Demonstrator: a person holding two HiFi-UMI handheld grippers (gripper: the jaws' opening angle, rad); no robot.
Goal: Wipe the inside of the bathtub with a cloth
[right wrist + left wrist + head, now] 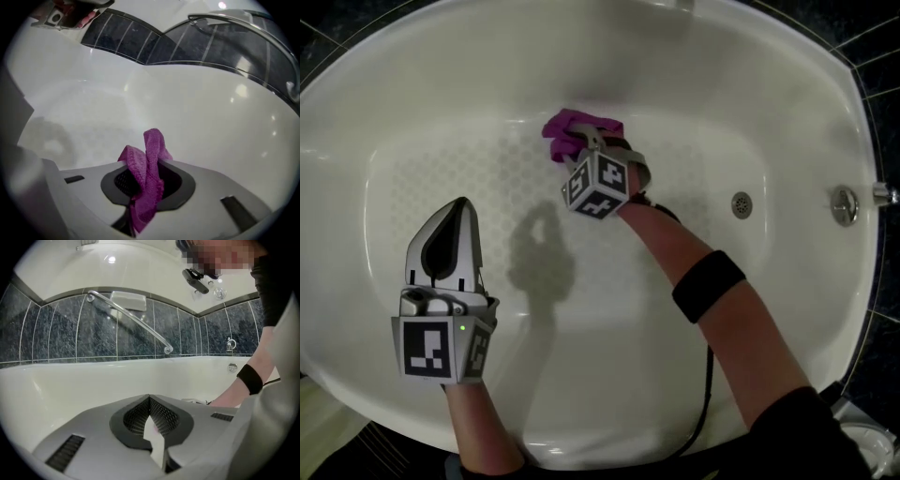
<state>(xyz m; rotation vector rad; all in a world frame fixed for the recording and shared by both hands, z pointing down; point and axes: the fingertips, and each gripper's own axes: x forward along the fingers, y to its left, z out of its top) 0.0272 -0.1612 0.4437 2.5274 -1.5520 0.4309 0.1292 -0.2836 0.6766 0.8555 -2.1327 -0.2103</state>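
Observation:
A white bathtub (825,103) fills the head view, with a dotted anti-slip floor. A magenta cloth (577,132) lies bunched against the far inner wall, pinched by my right gripper (591,148), which is shut on it. In the right gripper view the cloth (147,180) sticks up between the closed jaws, facing the white tub wall (197,117). My left gripper (461,208) hovers over the tub's left floor, jaws together and holding nothing. In the left gripper view its closed tips (150,401) point at the far wall.
The drain (742,203) and an overflow knob (845,204) sit at the right end of the tub. A chrome grab bar (129,315) runs along the dark tiled wall (51,333). A black cable (707,394) trails from the right arm.

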